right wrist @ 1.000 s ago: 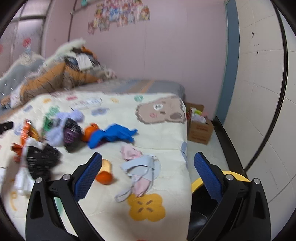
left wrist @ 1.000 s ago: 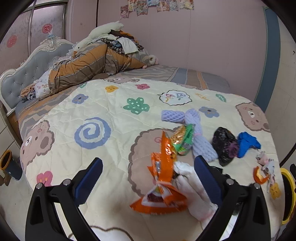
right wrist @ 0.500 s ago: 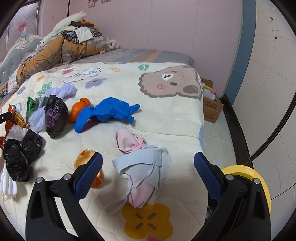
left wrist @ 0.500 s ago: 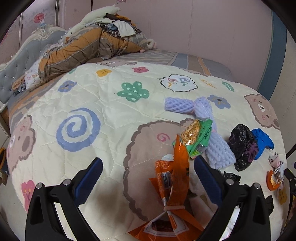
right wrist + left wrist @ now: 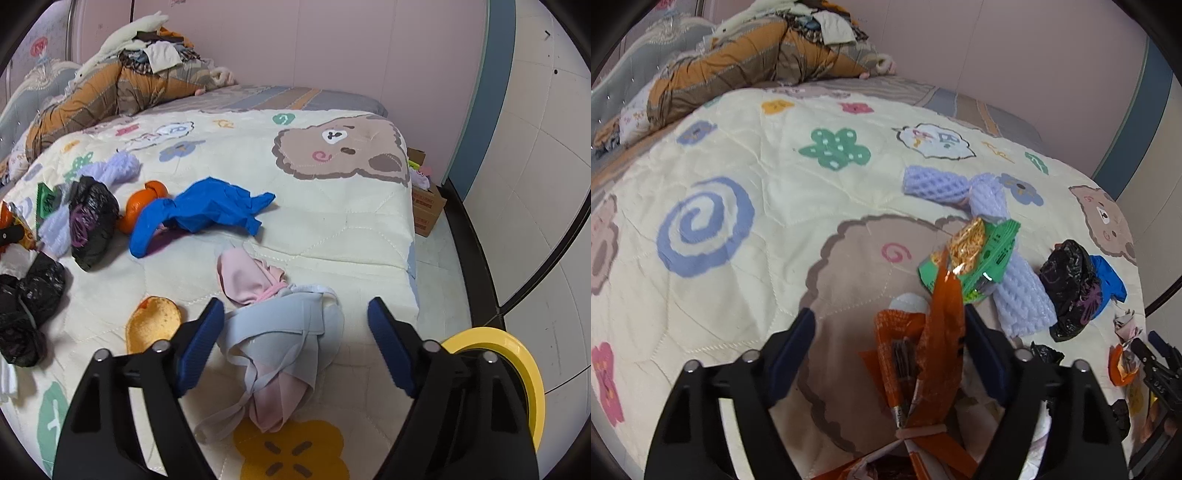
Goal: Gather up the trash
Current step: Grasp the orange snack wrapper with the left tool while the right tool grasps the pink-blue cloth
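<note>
What I can't make out from here

The orange wrapper (image 5: 934, 354) runs off my left view's bottom edge, and its print is unreadable. A white item (image 5: 908, 301) hides behind it. In my right view, the yellow-rimmed bin (image 5: 517, 354) sits half behind a finger; black bags (image 5: 26, 310) are cut at the left edge.

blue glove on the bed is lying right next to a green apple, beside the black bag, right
Not quite. The fruit next to the blue glove is an orange, not a green apple; the right wrist view shows it. The rest holds: the glove lies on the bed, beside the black bag.
</note>
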### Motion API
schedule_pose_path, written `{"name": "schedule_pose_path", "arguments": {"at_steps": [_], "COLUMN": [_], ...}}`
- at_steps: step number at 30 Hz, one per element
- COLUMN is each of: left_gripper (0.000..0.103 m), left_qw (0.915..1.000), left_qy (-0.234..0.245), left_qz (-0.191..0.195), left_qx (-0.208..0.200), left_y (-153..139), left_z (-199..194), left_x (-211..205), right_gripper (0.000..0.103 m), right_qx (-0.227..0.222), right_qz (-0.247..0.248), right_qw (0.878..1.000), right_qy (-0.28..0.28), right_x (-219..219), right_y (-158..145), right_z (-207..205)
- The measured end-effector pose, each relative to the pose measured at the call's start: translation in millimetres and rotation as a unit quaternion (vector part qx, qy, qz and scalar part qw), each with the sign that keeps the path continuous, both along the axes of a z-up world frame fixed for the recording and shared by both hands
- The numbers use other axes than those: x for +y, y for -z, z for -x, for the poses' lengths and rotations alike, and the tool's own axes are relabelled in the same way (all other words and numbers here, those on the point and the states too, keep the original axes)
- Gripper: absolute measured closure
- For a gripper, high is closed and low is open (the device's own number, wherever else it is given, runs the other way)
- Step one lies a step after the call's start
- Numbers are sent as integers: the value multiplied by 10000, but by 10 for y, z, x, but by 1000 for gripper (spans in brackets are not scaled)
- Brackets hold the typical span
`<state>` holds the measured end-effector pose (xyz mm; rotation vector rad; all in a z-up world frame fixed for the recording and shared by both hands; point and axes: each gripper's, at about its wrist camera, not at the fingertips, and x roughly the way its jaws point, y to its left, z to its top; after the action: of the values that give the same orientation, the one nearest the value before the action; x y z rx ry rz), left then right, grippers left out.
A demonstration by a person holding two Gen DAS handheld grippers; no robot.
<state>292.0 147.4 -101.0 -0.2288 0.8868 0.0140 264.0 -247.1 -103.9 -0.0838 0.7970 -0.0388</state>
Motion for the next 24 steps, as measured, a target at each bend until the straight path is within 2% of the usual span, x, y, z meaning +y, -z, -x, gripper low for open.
{"name": "schedule_pose_path", "arguments": {"at_steps": [1, 3, 4, 6, 8, 14, 19, 24], "left_gripper": [41, 58, 61, 72, 76, 79, 79, 79], "left_qw": [10000, 10000, 9999, 9999, 9999, 9992, 9975, 9958], "left_qy": [25, 60, 79, 92, 67, 12, -96, -113], "left_qz": [44, 52, 57, 116, 150, 176, 179, 67], "left_qx": [30, 45, 41, 23, -11, -359, -678, -904], "left_y": [25, 56, 67, 79, 67, -118, -337, -538], "left_z": [-8, -11, -12, -4, 14, 186, 363, 525], "left_x": [0, -9, -17, -19, -15, 28, 122, 153], "right_gripper": [35, 43, 46, 60, 69, 87, 90, 91], "right_qx": [38, 93, 127, 192, 263, 182, 121, -117], "right_qz": [20, 44, 73, 89, 80, 111, -320, -453], "right_qw": [10000, 9999, 9999, 9998, 9996, 9997, 9993, 9988], "right_qy": [13, -2, -8, -19, -74, -154, -131, -141], "right_x": [3, 17, 28, 44, 67, 112, 10, -56], "right_y": [20, 48, 63, 91, 112, 63, -73, -285], "right_z": [-15, -35, -44, -51, -58, 16, 94, 264]}}
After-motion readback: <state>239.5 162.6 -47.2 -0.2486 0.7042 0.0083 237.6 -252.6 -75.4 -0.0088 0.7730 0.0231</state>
